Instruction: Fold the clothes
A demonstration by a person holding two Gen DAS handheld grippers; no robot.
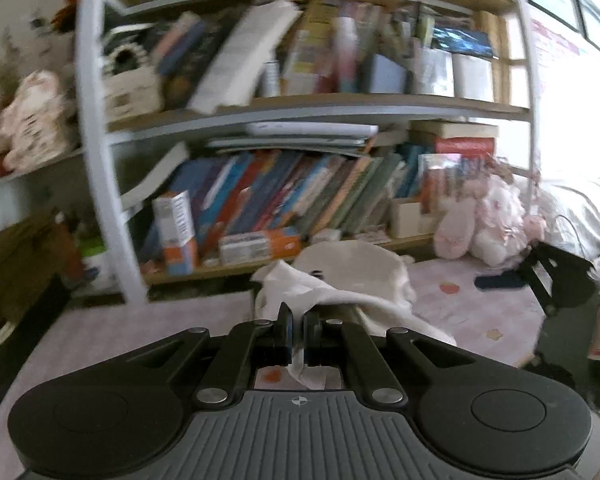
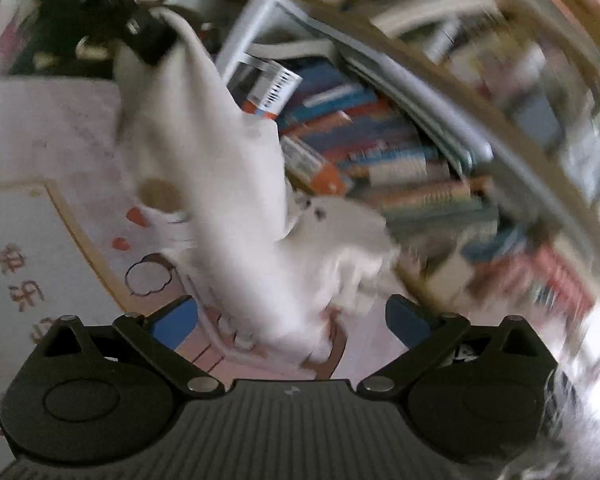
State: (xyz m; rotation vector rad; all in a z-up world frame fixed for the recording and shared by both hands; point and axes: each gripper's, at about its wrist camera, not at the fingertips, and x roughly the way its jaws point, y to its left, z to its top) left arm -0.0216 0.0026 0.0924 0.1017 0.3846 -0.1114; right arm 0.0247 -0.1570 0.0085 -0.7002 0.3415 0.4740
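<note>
The left claw is pressed together on a fold of the white garment: in the left wrist view a strip of the cloth runs down between its two black fingers, and the rest of the cloth spreads away ahead of the tips and to their right, draped down onto the pink patterned tabletop. In the right wrist view the same left claw shows at the upper left as a dark shape with the garment hanging from it; the cloth is stretched in a long band from there down toward the near edge of the picture, where its lower end lies on the pink tabletop between the right claw's blue-padded fingers. The right claw is spread wide, its pads well apart from the cloth on either side and not pressing it. Whether that lower end touches the surface or hangs just over it cannot be told, as the picture is blurred. Behind the tabletop stands a white-framed bookshelf packed with leaning books, and a pink plush toy sits at its right end.
</note>
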